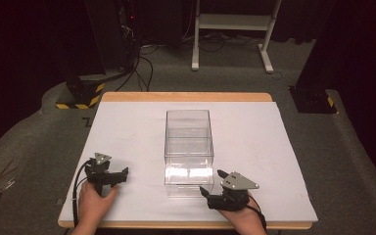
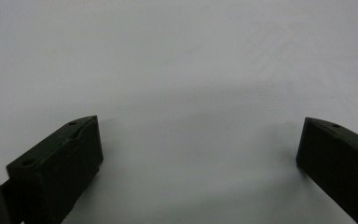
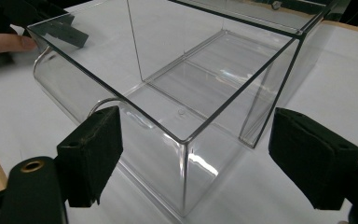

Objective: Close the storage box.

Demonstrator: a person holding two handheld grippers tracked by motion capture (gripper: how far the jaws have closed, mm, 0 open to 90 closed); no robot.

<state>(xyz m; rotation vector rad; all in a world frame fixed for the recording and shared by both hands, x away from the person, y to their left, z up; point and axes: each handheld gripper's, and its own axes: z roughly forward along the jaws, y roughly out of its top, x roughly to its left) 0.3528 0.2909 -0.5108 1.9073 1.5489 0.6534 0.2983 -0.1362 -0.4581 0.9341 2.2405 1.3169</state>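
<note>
Clear plastic box [image 1: 188,147] at centre of tabletop [image 1: 254,142], long axis running front to back. Left gripper [image 1: 120,177] on tabletop front-left of box, well apart from it, fingers [image 2: 60,163] spread over bare tabletop surface. Right gripper [image 1: 211,183] just beside box's front right corner, fingers [image 3: 93,149] spread either side of that corner. Behind tabletop, on floor: white frame stand [image 1: 235,29] right of centre, cables [image 1: 137,63] and yellow-striped base [image 1: 81,95] at left.
</note>
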